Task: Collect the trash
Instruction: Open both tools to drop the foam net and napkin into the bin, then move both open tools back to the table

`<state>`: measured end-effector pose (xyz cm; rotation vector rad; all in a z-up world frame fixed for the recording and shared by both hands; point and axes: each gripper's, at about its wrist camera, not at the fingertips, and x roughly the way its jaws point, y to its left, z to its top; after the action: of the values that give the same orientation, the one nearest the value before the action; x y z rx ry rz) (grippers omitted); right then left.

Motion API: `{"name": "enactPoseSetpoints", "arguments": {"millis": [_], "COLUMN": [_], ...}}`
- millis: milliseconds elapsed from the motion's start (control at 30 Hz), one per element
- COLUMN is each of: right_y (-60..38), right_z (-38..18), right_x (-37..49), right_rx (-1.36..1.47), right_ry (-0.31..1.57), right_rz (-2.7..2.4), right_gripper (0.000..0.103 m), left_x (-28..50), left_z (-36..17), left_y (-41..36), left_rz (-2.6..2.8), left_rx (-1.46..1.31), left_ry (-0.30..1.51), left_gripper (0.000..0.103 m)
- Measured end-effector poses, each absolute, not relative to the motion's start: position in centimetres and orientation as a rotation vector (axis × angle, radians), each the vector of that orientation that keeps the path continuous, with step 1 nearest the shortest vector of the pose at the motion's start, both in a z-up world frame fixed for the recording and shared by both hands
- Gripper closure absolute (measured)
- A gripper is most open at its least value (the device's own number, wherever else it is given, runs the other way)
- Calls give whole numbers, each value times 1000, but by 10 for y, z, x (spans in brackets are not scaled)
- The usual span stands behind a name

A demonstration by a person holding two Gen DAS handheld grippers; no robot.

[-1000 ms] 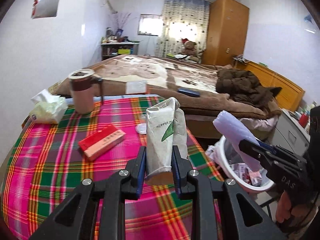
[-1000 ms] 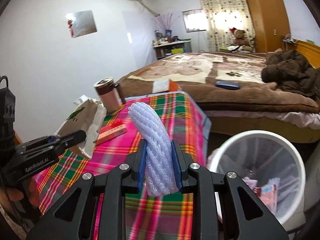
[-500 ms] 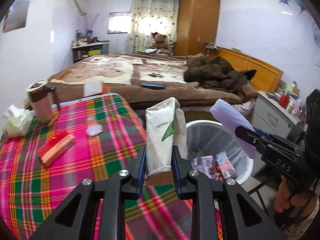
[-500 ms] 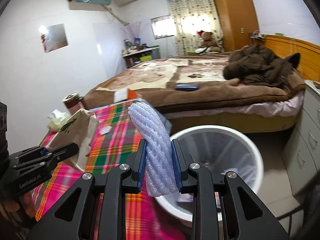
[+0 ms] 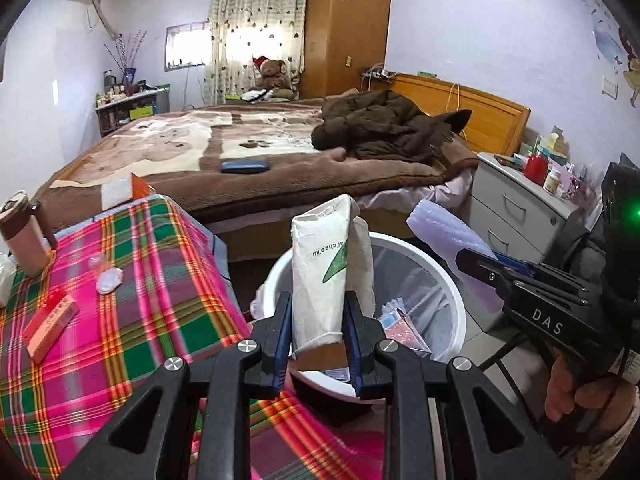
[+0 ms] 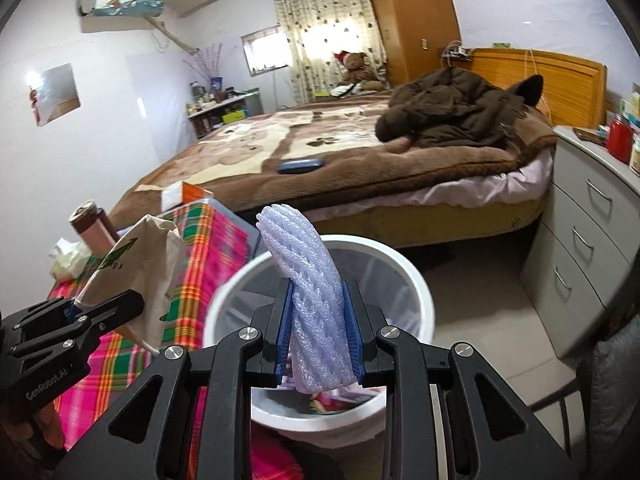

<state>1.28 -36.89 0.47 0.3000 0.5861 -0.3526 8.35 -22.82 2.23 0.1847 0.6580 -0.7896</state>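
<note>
Both tools swung above the round white bin (image 6: 416, 276), left tool (image 5: 316, 332) clenching crumpled paper bag (image 5: 324, 268), right tool (image 6: 318, 332) ribbed foam netting (image 6: 308, 288).

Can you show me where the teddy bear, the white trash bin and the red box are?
teddy bear (image 5: 273, 74), left wrist view, on its chest.
white trash bin (image 6: 416, 286), right wrist view, on its rim.
red box (image 5: 50, 326), left wrist view, on its top face.

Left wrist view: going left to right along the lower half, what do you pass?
Brown tumbler → red box → paper bag in the left gripper → white bin → right gripper holding foam netting.
</note>
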Motion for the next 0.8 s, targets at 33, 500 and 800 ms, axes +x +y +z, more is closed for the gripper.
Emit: {"name": "enactPoseSetpoints", "arguments": {"millis": [33, 500, 800], "right_y": [-371, -395, -395], "right_z": [4, -22, -25], "right_x": [12, 24, 29], "right_rx": [297, 305, 300], "right_ry": [594, 692, 715], "right_rz": [-363, -407, -369], "right_gripper": [78, 75, 64], "left_x": [83, 96, 102], "left_z": [21, -5, -6], "left_y": [-233, -263, -260], "left_rz": [-796, -771, -768], "left_rx": [185, 196, 174], "left_ry": [665, 724, 734], "left_gripper": [78, 75, 37]}}
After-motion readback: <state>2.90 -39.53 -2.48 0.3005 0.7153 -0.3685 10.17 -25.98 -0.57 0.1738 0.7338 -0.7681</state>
